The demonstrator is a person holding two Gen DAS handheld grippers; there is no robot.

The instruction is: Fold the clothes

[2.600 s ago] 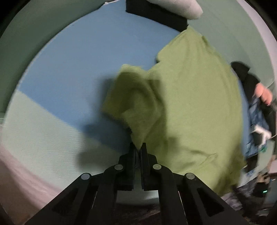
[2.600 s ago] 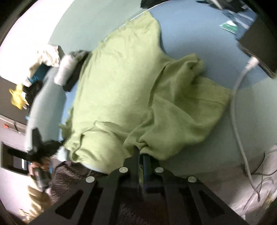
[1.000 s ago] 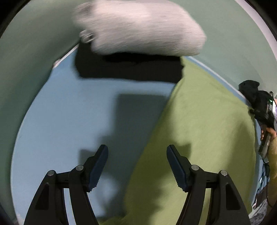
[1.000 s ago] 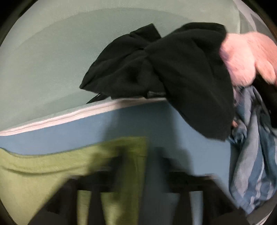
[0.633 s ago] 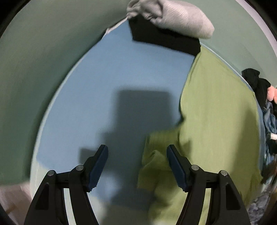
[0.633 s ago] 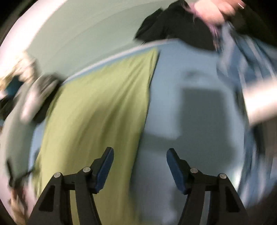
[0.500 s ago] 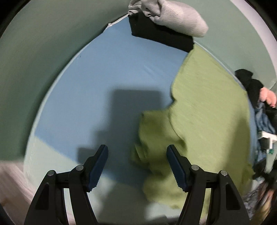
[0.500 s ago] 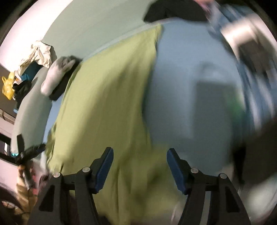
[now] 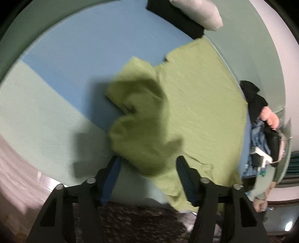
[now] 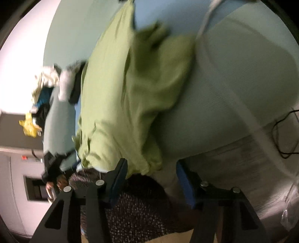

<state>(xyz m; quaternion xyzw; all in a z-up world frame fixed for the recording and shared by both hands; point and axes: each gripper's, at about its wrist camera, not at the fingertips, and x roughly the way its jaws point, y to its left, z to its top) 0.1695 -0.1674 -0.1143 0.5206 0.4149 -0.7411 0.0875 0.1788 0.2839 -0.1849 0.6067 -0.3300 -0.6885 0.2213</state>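
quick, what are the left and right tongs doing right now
Left tongs: open, holding nothing, by the green shirt.
Right tongs: open, holding nothing.

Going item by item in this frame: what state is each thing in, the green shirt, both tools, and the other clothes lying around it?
Green shirt: spread on the blue surface, one sleeve crumpled, not yet folded.
Left tool: open, holding nothing, over the crumpled sleeve.
Right tool: open, empty, at the shirt's near edge.
Grey garment: folded, lying on a dark one.
Black garment: bunched in a heap, unfolded.
Blue striped cloth: crumpled, unfolded.
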